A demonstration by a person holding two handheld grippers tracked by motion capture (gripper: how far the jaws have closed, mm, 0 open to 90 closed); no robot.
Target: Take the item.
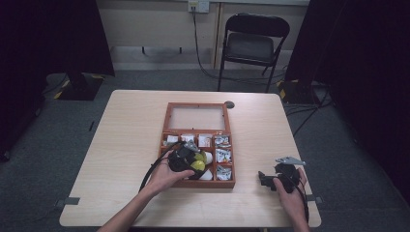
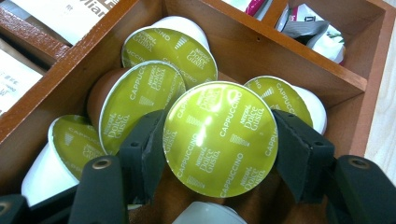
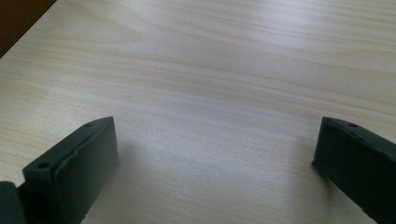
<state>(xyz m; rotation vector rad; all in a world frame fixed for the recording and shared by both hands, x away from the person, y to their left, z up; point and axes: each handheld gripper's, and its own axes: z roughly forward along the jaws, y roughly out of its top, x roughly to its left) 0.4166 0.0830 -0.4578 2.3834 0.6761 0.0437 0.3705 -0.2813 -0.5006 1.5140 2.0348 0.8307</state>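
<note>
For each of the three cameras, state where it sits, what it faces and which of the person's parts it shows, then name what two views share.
High view: above the person's side, facing forward-down on the table; both forearms and hands.
Left gripper view: on the left gripper, facing the wooden box; jaws clamp a green capsule.
Right gripper view: on the right gripper, facing tabletop; jaws apart.
Shared: high and left views show box and capsules.

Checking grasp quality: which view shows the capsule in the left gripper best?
The left gripper view: the green-lidded capsule sits square between both pads, lid print readable. The high view shows it as a yellow-green blob under the left gripper over the wooden box. The right gripper view looks at bare table.
</note>
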